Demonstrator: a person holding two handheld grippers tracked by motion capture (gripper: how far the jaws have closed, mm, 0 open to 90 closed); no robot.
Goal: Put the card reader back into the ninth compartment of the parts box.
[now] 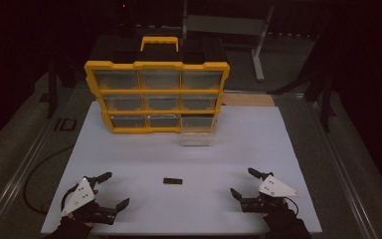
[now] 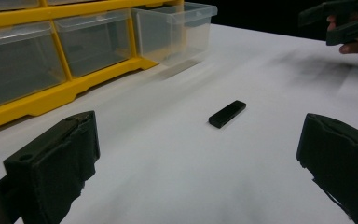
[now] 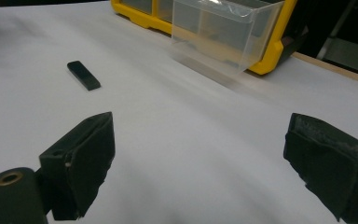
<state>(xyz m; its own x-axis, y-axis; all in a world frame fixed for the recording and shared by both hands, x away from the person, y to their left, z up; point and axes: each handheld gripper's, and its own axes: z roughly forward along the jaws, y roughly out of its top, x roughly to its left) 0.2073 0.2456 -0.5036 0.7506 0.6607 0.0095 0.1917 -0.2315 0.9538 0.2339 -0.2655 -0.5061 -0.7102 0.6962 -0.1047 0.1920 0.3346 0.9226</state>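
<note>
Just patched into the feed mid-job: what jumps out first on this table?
The yellow drawer cabinet at the far side of the white table dominates, with its bottom-right clear drawer pulled out toward the person. A small flat black bar lies alone mid-table, between the left gripper and the right gripper, both open and holding nothing.
</note>
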